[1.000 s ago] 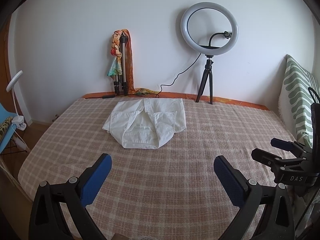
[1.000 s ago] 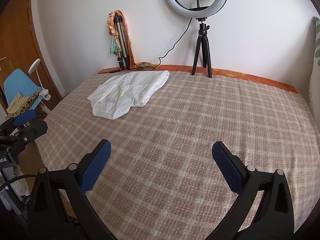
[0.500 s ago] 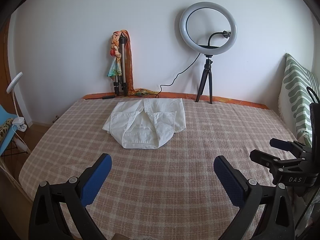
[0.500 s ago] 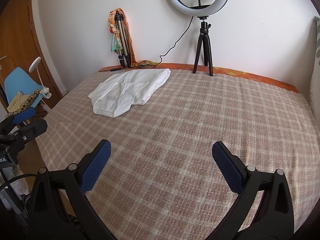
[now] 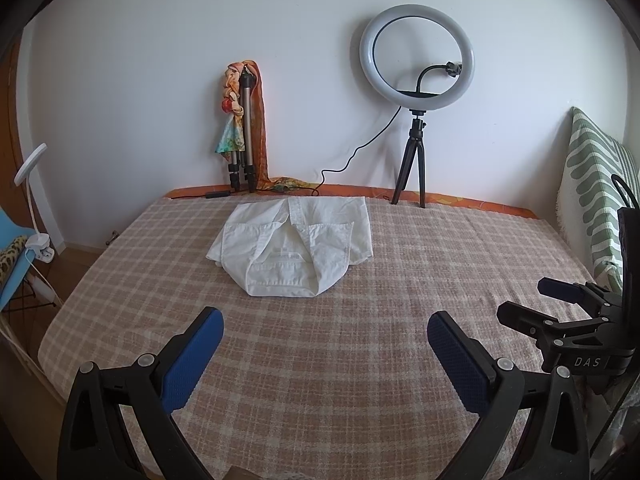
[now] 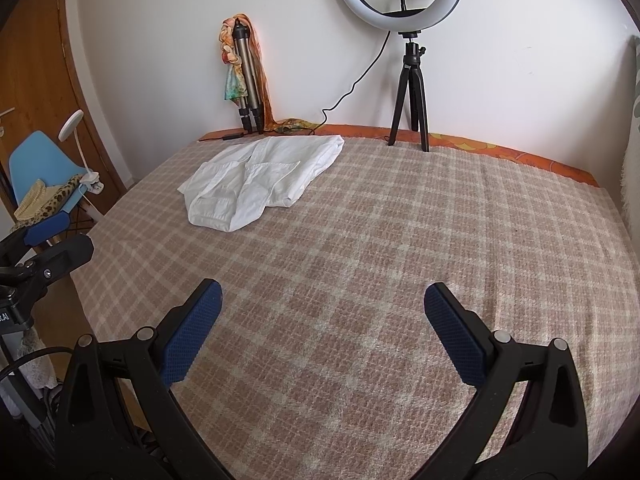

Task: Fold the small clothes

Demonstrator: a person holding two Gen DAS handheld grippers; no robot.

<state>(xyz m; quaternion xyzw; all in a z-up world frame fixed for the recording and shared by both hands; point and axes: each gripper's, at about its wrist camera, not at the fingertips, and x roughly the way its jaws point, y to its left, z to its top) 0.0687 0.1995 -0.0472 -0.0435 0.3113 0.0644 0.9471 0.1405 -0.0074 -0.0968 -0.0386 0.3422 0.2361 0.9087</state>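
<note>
A small white garment (image 5: 294, 246) lies partly folded on the plaid bed cover (image 5: 320, 360), near the far edge; it also shows in the right wrist view (image 6: 260, 184), at far left. My left gripper (image 5: 324, 340) is open and empty, held above the cover well short of the garment. My right gripper (image 6: 320, 312) is open and empty, above the middle of the cover, to the right of the garment. The right gripper shows at the right edge of the left wrist view (image 5: 560, 312); the left gripper shows at the left edge of the right wrist view (image 6: 52, 240).
A ring light on a tripod (image 5: 416, 120) and a folded tripod with a scarf (image 5: 244, 128) stand at the wall behind the bed. A green striped pillow (image 5: 596, 184) leans at right. A blue chair (image 6: 44, 172) and clip lamp stand left of the bed.
Both grippers have drifted slightly; the scene shifts a little in both views. The garment has not moved, and both grippers stay open.
</note>
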